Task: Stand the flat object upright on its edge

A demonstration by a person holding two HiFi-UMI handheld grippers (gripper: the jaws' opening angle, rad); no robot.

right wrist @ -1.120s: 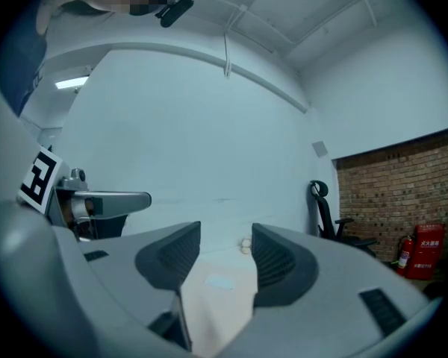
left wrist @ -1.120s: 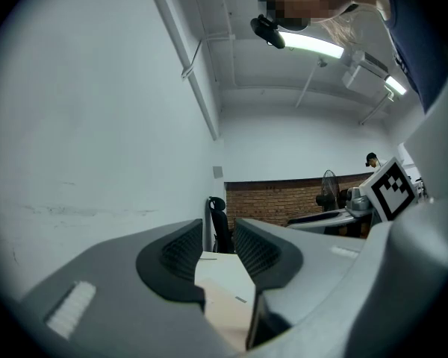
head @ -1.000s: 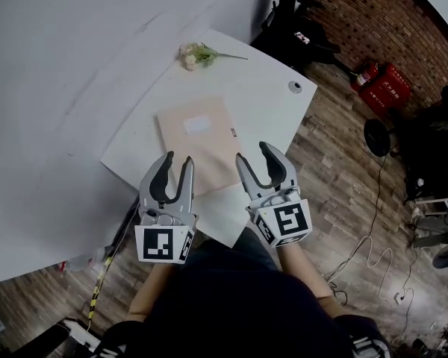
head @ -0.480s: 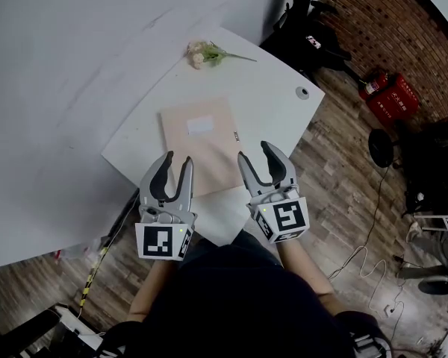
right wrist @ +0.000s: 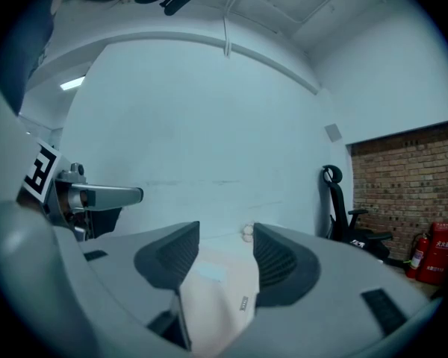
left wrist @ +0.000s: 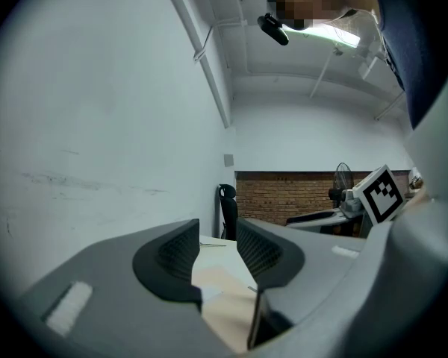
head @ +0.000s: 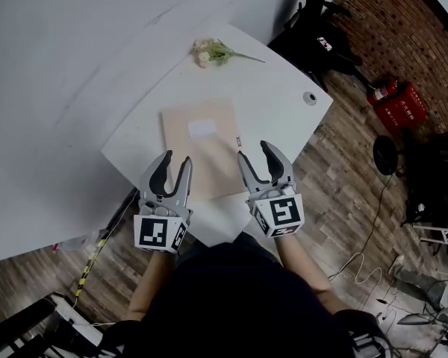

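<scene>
A flat beige folder (head: 202, 149) with a white label lies face up on the white table (head: 276, 103). My left gripper (head: 173, 164) hovers over the folder's near left corner. Its jaws are opening and nothing is between them. My right gripper (head: 255, 155) hovers at the folder's near right edge, with its jaws also opening and empty. In the left gripper view the folder (left wrist: 224, 289) lies below and beyond the left gripper (left wrist: 218, 233). In the right gripper view the folder (right wrist: 220, 289) shows under the right gripper (right wrist: 226, 237). Neither gripper touches it.
A small flower sprig (head: 213, 51) lies at the table's far corner, also visible as the flower (right wrist: 247, 232). A cable grommet (head: 309, 98) sits near the right edge. A white wall is to the left. On the wood floor to the right are a black chair (head: 321, 36) and a red box (head: 399, 104).
The head view has shifted a little, so the table sits slightly further right. Both grippers stay at the folder's near edge. The folder has not moved.
</scene>
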